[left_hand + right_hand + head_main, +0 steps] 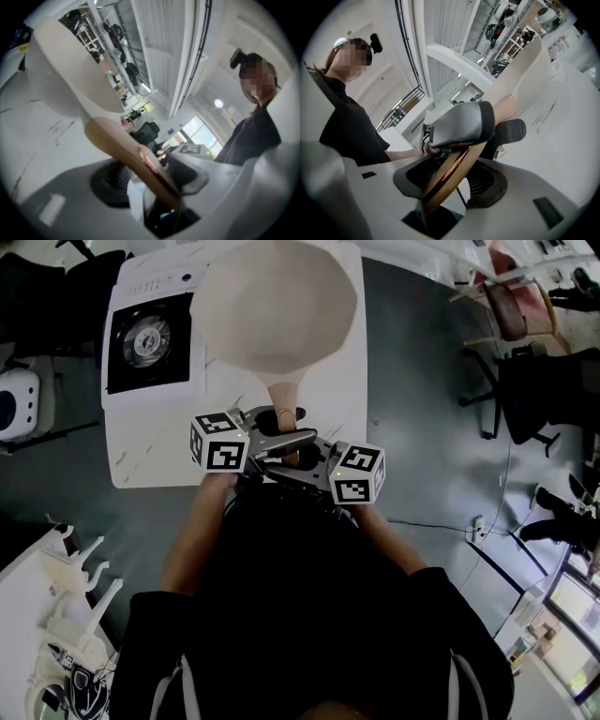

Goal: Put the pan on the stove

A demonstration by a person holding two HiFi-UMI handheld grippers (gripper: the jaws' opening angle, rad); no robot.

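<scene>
A cream pan (pixel 277 306) hangs above the white table (pixel 141 446), its wooden handle (pixel 284 399) pointing back at me. Both grippers clamp that handle from opposite sides. My left gripper (pixel 284 434) is shut on it from the left and my right gripper (pixel 291 458) from the right, just below. The black stove (pixel 150 341) sits on the table to the left of the pan. In the left gripper view the handle (pixel 126 150) runs between the jaws up to the pan (pixel 61 65). In the right gripper view the handle (pixel 450 178) is gripped too, with the left gripper's jaw (pixel 461 124) across it.
Dark office chairs (pixel 544 390) stand on the grey floor to the right. A white device (pixel 19 404) sits left of the table, and white plastic chairs (pixel 66 606) lie at the lower left. My arms and dark torso fill the lower middle of the head view.
</scene>
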